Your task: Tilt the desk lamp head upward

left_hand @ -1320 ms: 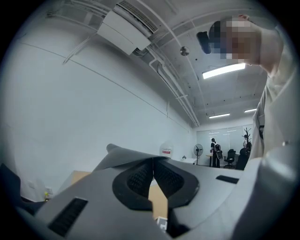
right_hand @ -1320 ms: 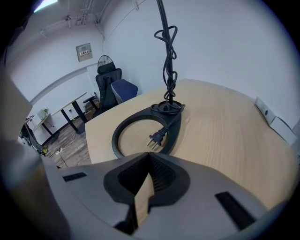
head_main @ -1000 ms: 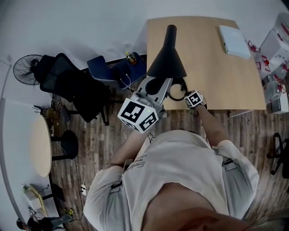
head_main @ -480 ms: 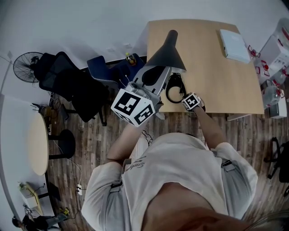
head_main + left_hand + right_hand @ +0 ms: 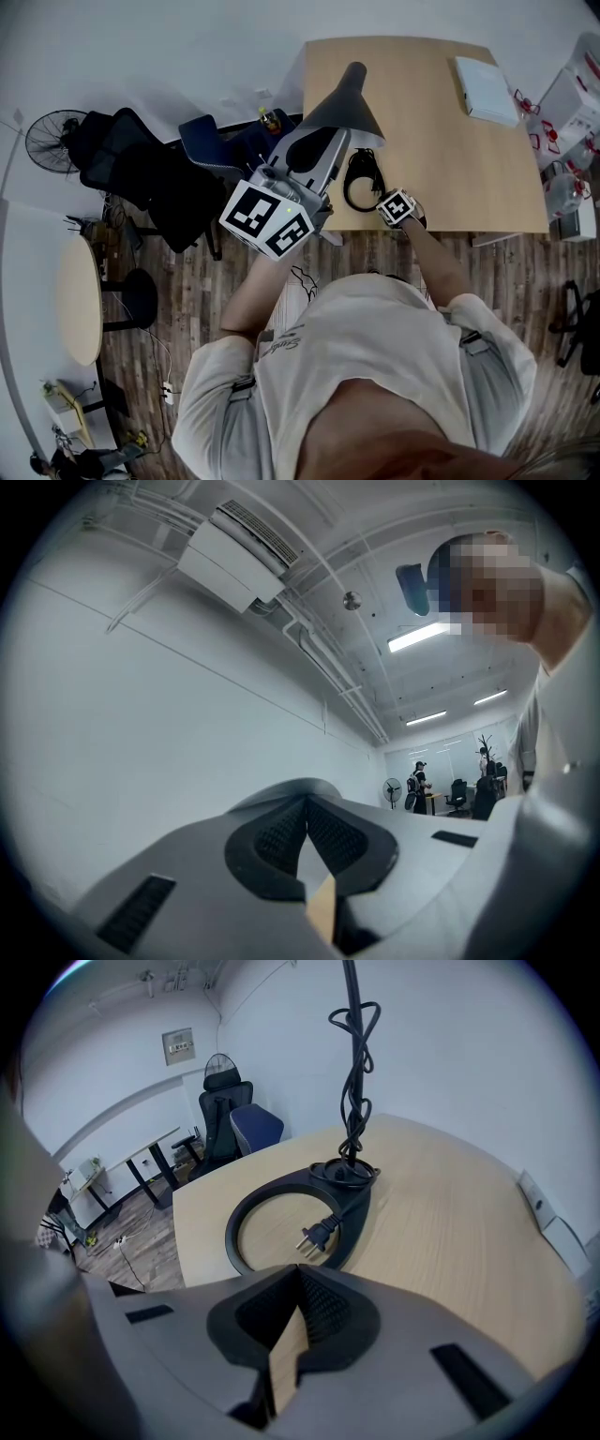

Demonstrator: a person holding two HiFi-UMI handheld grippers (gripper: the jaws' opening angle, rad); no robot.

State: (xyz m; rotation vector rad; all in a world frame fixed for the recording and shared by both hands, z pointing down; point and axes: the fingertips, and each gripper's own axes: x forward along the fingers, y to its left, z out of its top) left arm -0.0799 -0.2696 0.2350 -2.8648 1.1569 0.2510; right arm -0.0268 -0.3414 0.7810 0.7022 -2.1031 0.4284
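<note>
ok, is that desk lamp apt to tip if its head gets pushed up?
Probably top-heavy: the wide cone head sits high on a thin stem above an open ring base, so it may rock. The cord wound round the stem looks floppy.

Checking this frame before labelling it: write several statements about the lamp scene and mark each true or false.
The plug lies inside the lamp's ring base. True.
The right claw grips the plug. False: it is shut on nothing, and the plug lies ahead of it.
The left claw is shut and empty. True.
The white box sits beside the ring base. False: it lies at the far right corner of the desk.
</note>
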